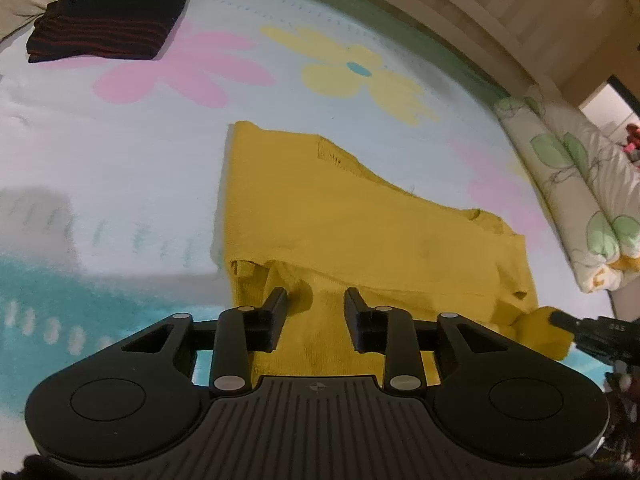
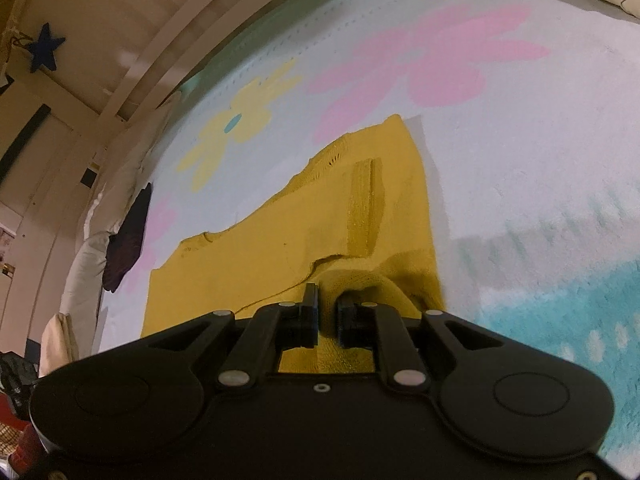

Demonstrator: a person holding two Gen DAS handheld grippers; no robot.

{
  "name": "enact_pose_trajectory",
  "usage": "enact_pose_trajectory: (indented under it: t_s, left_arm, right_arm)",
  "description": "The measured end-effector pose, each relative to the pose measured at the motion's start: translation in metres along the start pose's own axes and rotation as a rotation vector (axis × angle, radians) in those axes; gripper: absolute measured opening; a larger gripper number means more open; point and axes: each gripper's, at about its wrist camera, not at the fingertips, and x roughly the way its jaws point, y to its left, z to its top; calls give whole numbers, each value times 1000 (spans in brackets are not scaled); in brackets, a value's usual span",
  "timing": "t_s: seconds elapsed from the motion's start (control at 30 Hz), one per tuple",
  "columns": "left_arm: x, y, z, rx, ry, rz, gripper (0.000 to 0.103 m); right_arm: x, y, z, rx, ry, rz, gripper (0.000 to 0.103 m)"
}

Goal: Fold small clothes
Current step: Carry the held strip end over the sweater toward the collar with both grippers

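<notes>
— Left wrist view first: where does your yellow knit garment (image 1: 360, 220) sit?

— It lies flat on the flowered bed cover (image 1: 120, 160), partly folded, right in front of both of your tools. Its near edge is doubled over and runs roughly from one tool to the other.

— Which way does it run?

— In that view its long axis slants from a far corner at upper left down to the near right. The far edge steps down along the same slant. From the right wrist the slant is mirrored: the far corner is at upper right, and a ribbed band (image 2: 366, 208) lies along the cloth, pointing away from you.

— Your left tool (image 1: 316, 304)?

— Released. Its fingers (image 1: 276, 312) stand apart over the folded near edge, with cloth between them but not pinched.

— And your right tool (image 2: 328, 308)?

— Clenched on the garment: a bunched hump of yellow knit fills the narrow gap between its fingers at the near right corner.

— Anything else on the bed?

— A dark striped folded garment (image 1: 108, 24) lies well apart at the far left, and a leaf-print pillow (image 1: 580, 184) lines the right side.
</notes>
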Motion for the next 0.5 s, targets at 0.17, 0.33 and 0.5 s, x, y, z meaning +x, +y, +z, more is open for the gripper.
enact_pose_trajectory:
  t_s: [0.17, 0.33, 0.5]
  left_arm:
    - [5, -4, 0, 46, 12, 71, 33]
    - [6, -1, -3, 60, 22, 73, 38]
    - [15, -9, -7, 82, 57, 19, 38]
  right_arm:
    - [-2, -3, -1, 5, 8, 0, 20]
    - [-1, -5, -1, 10, 20, 11, 20]
    - [3, -7, -5, 1, 54, 11, 29]
